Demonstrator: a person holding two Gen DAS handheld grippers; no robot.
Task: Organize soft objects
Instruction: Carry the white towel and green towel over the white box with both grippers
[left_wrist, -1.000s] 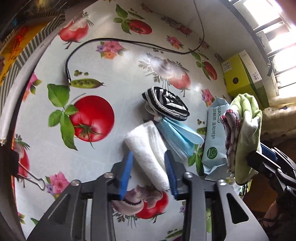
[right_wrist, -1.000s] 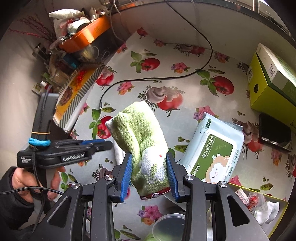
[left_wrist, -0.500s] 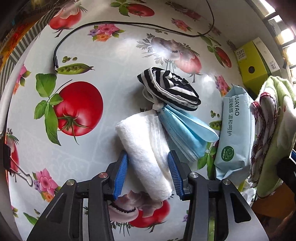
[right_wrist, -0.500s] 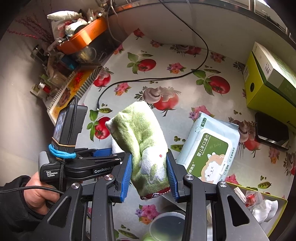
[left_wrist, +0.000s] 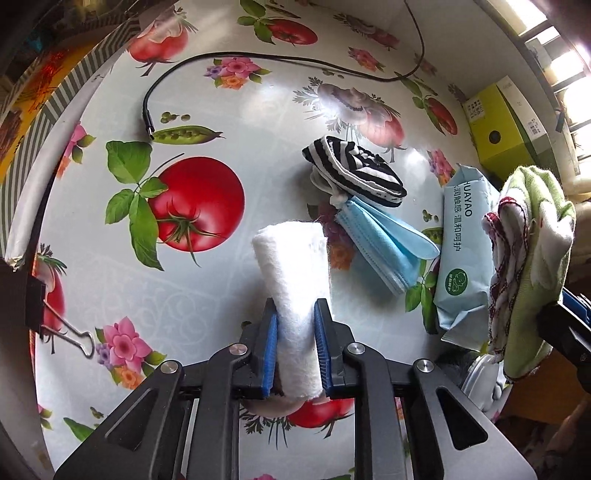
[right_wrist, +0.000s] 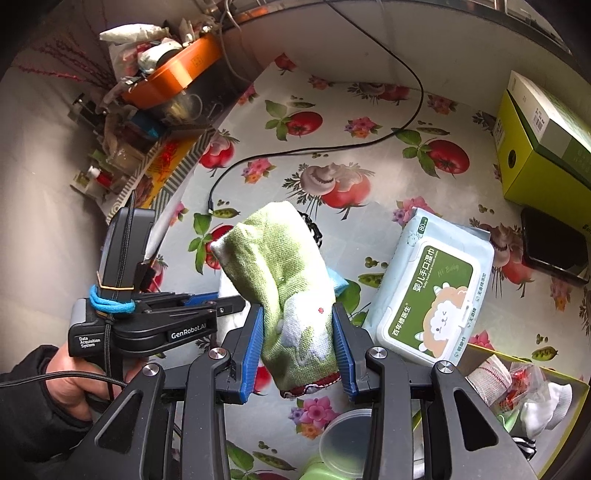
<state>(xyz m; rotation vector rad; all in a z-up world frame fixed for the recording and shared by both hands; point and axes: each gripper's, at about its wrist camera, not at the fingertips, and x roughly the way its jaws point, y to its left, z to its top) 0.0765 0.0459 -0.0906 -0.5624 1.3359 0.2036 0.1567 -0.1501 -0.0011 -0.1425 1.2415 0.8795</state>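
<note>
Left gripper (left_wrist: 295, 347) jaws went from wide to closing on the white towel roll (left_wrist: 295, 288), pads touching; I see right gripper (right_wrist: 297, 343) clamping green towel (right_wrist: 284, 291).

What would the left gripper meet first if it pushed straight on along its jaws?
The left gripper, jaws closing on the white rolled cloth, points steeply down, so it would probably drive that cloth into the tablecloth beneath; depth is hard to judge.
</note>
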